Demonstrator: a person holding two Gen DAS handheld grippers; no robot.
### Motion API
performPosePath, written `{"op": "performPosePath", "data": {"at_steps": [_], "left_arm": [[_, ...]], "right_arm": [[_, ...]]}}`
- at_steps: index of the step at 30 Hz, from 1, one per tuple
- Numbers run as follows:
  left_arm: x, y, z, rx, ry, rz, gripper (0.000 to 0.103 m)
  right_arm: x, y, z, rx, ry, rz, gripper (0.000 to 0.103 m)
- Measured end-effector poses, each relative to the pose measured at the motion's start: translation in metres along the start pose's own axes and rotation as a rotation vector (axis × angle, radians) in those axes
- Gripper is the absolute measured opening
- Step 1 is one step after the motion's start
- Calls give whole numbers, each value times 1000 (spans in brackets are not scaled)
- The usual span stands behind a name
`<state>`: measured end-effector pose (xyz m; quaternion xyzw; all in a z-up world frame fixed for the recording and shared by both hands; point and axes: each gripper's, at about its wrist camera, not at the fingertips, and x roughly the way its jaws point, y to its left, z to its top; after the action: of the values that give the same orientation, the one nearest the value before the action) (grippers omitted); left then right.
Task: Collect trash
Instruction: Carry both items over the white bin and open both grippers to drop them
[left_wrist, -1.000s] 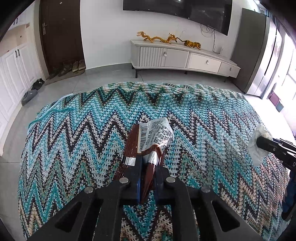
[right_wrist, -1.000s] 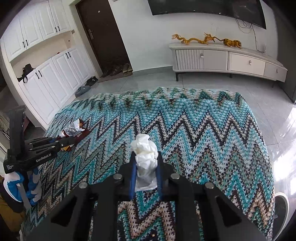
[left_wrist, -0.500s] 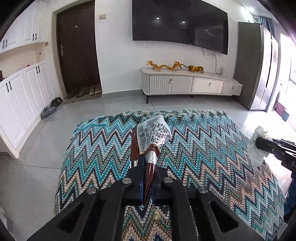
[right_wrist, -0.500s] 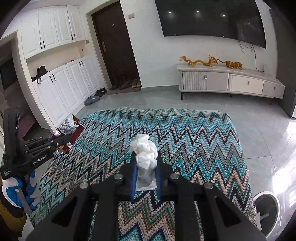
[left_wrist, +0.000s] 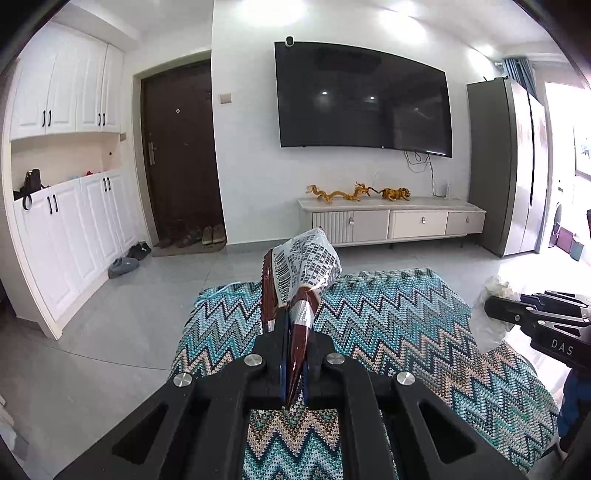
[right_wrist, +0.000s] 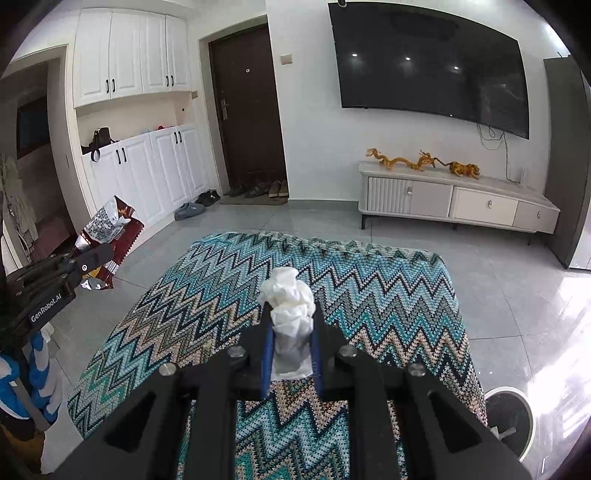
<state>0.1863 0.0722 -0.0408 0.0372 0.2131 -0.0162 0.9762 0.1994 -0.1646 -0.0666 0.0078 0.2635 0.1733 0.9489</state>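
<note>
**Both claws loaded, bin sitting low on the right**

You are carrying trash in both hands above the zigzag-knit blanket (right_wrist: 369, 295).

Left claw (left_wrist: 295, 350): nearly fully closed, pinching the tail of a brown snack wrapper (left_wrist: 299, 280). The wrapper is standing up and away from the claw along the finger line, its printed barcode face puffing out at the far end. In the right wrist view the same wrapper (right_wrist: 110, 236) is hanging at the far left, out past the blanket's left edge, over grey floor tile.

Right claw (right_wrist: 290, 354): open only a little, its blue pads squeezing a crumpled white tissue (right_wrist: 290, 306). The wad is bulging above the fingertips; a flat tail is trailing back between the jaws. The left wrist view is showing that tissue (left_wrist: 491, 317) at the right edge, clear of the blanket surface.

What the next move turns on: a round white-rimmed bin (right_wrist: 509, 421), dark inside, is sitting on the floor at the lower right of the right wrist view, just beyond the blanket's near right corner. It is lying below and to the right of your right claw, so judge that hand the nearer one; the left would be crossing the whole blanket to reach it. The bin is not appearing in the left wrist view.
</note>
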Motion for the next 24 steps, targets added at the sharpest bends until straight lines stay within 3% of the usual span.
{"op": "performPosePath", "data": {"at_steps": [8, 15, 19, 24], "left_arm": [[-29, -7, 7, 17, -63, 22, 6], [-36, -34, 20, 73, -75, -5, 6], [-24, -71, 32, 133, -38, -101, 6], [16, -155, 44, 227, 69, -309, 6]], "right_arm": [[-27, 12, 1, -35, -54, -4, 16], [-46, -9, -4, -8, -96, -21, 16], [-60, -45, -8, 43, -123, -66, 16], [-74, -119, -30, 134, -126, -187, 16]]}}
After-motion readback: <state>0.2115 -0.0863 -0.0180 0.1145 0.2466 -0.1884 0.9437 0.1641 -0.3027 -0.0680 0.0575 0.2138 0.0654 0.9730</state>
